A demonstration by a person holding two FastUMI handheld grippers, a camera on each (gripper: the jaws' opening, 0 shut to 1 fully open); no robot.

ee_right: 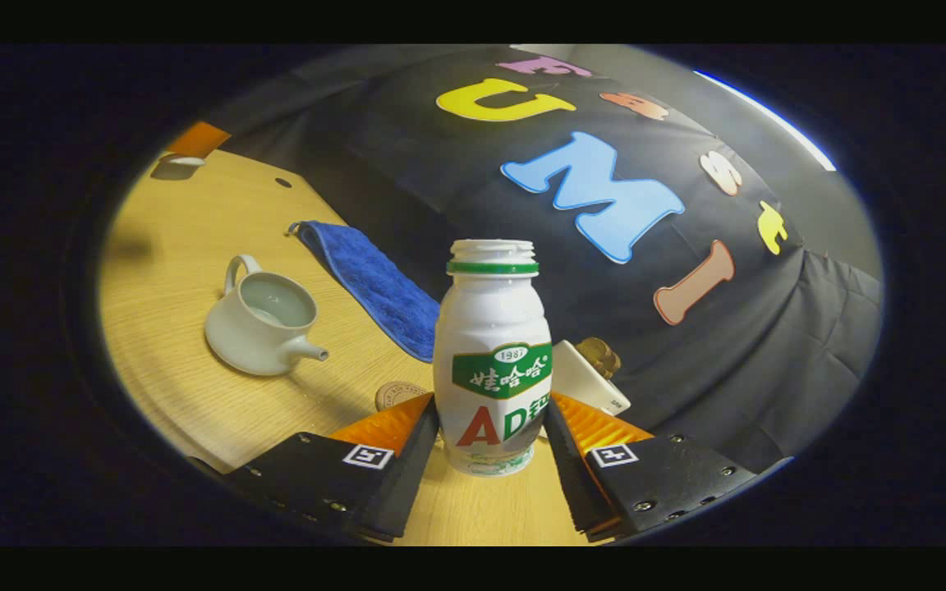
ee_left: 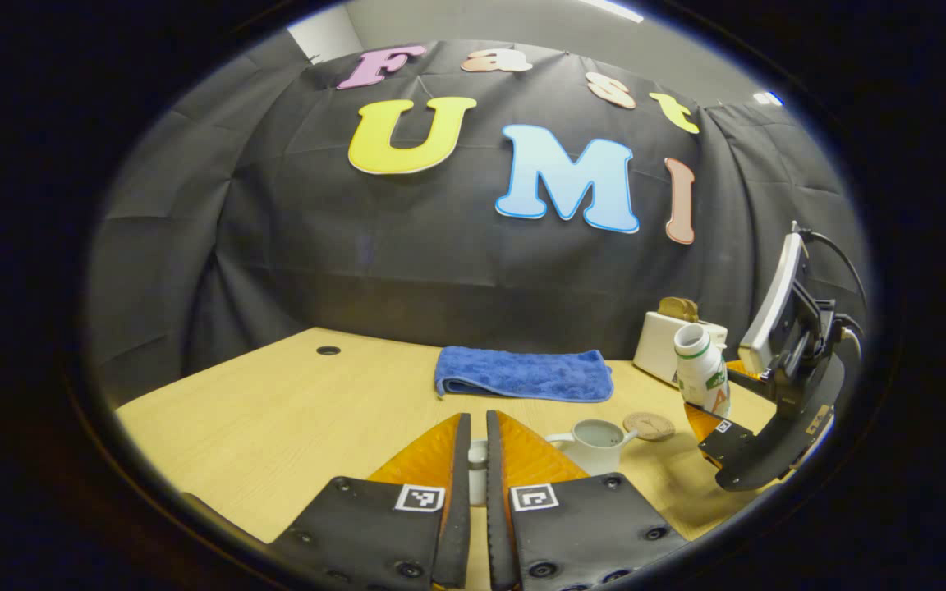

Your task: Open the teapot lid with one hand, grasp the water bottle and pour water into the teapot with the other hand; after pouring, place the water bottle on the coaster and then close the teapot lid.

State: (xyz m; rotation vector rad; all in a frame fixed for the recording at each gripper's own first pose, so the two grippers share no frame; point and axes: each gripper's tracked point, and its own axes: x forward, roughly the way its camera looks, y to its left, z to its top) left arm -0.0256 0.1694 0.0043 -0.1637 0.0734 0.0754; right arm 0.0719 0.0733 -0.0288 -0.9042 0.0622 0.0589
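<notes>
At the left, the left gripper point(ee_left: 473, 484) has its fingers drawn almost together, with only a thin slot between them. In that slot a small pale object point(ee_left: 478, 483) shows, most likely the teapot lid, though whether both fingers actually press on it I cannot tell.

Just to the right on the wooden table point(ee_left: 276, 419) stands the pale teapot point(ee_left: 595, 444), its mouth uncovered and its spout toward the round coaster point(ee_left: 649, 425) lying beside it. Behind them a folded blue towel point(ee_left: 524, 374) lies along the back of the table.

Farther right, the right gripper point(ee_right: 491, 447) has its fingers spread to the width of the water bottle point(ee_right: 493, 361) and set against its lower body on both sides. The bottle is uncapped, upright in the right gripper view and slightly tilted in the left gripper view, to the right of the coaster. Behind it, by the wall, sits a white toaster point(ee_left: 663, 345) with something brown on top.
</notes>
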